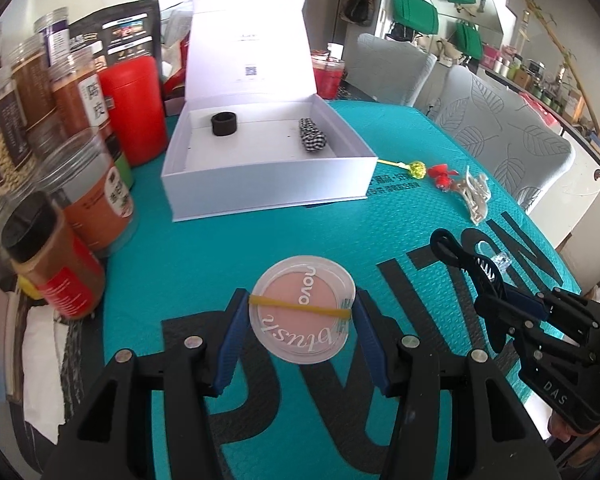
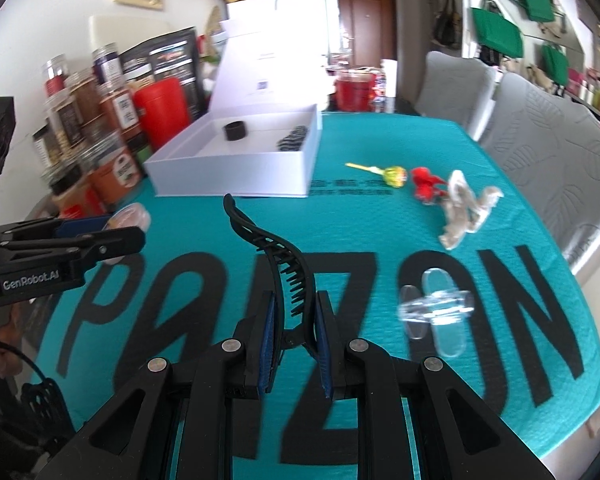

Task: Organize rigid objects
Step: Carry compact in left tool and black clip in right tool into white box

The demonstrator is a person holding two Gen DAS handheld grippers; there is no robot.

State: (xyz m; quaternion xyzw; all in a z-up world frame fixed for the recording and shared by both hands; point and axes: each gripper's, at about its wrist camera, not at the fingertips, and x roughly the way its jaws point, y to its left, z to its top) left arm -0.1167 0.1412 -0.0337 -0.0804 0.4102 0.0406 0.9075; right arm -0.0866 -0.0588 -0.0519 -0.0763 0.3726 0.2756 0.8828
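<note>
Teal padded covering with large black letters lay over the surface (image 1: 400, 128), and a white box (image 1: 268, 184) stood open at its far side, lid raised, beside a row of spice jars (image 1: 84, 92) and a red canister (image 1: 134, 110). Inside the box sat a black ring (image 1: 223, 123) toward the left and a black-and-white checked hair clip (image 1: 311, 137) toward the right. The left claw (image 1: 300, 320) pinched a round clear blush compact (image 1: 303, 307) by its opposite edges, lid facing up and tilted toward the camera, a yellow rubber band (image 1: 300, 307) stretched across it from pad to pad. The right claw (image 2: 296, 320) was pressed together on the hinge end of a black hair clip (image 2: 272, 252), whose long curved body ran away from the claw toward the box, teeth facing right in the right wrist view. On the covering lay a clear plastic clip (image 2: 436, 306) just right of that claw, and further off a yellow lollipop (image 2: 394, 175), a small red piece (image 2: 424, 184) and a pale translucent claw clip (image 2: 464, 208), all outside the box.
</note>
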